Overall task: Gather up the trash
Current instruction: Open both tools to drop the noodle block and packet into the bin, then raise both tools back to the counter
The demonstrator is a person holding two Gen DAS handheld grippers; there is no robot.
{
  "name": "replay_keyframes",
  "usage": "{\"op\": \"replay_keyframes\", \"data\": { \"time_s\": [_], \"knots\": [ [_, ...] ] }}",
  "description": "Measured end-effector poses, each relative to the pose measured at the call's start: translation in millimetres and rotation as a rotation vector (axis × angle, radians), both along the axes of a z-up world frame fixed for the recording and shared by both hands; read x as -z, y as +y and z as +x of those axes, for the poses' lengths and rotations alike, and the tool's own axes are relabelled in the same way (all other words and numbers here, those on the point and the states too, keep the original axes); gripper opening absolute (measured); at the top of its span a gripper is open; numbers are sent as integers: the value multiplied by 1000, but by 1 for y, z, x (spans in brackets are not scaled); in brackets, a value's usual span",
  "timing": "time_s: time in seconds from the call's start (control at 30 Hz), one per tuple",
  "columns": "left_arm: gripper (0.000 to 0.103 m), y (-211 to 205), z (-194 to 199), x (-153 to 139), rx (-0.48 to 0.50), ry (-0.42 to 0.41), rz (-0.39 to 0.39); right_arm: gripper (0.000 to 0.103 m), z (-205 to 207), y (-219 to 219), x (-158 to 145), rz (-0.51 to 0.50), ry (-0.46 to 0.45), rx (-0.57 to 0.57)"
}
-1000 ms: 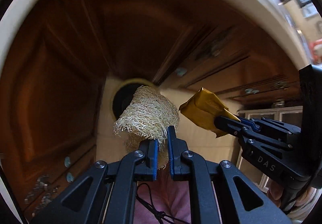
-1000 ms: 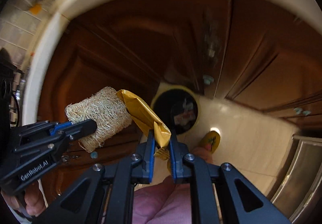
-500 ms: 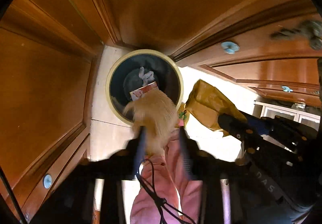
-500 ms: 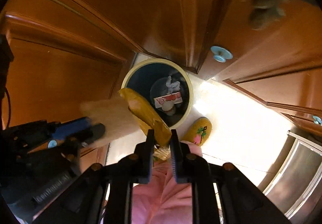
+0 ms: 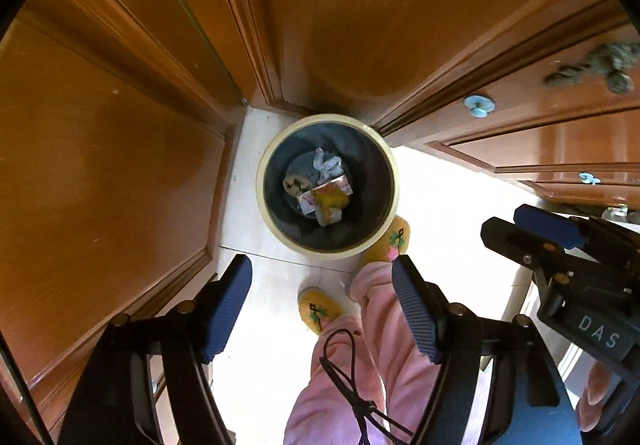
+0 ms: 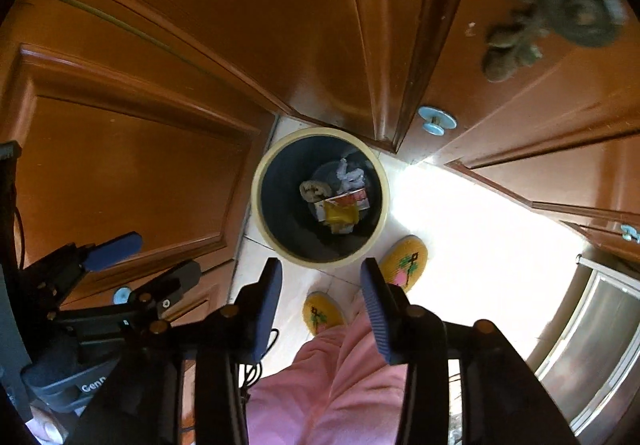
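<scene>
A round trash bin (image 5: 269, 205) (image 6: 258, 205) with a cream rim and dark inside stands on the floor in a corner between wooden cabinet doors. Inside lie the loofah sponge (image 5: 294, 183) (image 6: 314, 190), the yellow wrapper (image 5: 330, 201) (image 6: 340, 215), a red-and-white packet (image 6: 352, 199) and crumpled white paper (image 5: 326, 165). My left gripper (image 5: 322, 281) hangs high above the bin, jaws opening with nothing between them. My right gripper (image 6: 320, 285) is also above the bin, jaws opening and empty. Each gripper shows at the edge of the other's view.
Wooden cabinet doors (image 5: 100, 165) (image 6: 140, 165) with pale blue knobs (image 5: 479, 106) (image 6: 437, 122) surround the bin. A person's pink trouser legs (image 5: 360, 365) and yellow slippers (image 5: 390, 241) (image 6: 404, 261) stand right by the bin. A steel appliance (image 6: 600, 325) sits at right.
Both grippers sank toward the bin and opened. The loofah sponge fell from the left gripper and the yellow wrapper from the right; both now lie in the bin.
</scene>
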State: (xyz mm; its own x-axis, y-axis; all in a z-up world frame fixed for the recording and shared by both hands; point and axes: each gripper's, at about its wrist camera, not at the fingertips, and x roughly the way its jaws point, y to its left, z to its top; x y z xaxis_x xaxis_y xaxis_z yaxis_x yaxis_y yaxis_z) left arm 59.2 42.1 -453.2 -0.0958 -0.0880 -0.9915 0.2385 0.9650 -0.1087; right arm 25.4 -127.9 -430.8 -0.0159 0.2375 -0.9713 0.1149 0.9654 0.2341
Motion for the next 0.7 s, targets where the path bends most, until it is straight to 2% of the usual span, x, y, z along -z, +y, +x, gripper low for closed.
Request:
{"op": "replay_keyframes", "data": {
  "time_s": [0.1,0.23,0.37,0.47,0.7],
  "knots": [
    [71,2,-6,-23,17,-40,-5,41,-7,2,-26,6,-31,-2],
    [70,-3,-16,-69,59,-98,-10,41,-16,7,-67,9,-93,-27],
    [67,-9,-21,-120,92,-154,-39,41,-27,7,-127,-7,-217,-60],
    [65,-14,-20,-151,77,-189,-67,41,-34,1,-164,-30,-301,-68],
    [64,-28,-16,-226,97,-299,-116,41,-59,-22,-249,-85,-474,-6]
  ]
}}
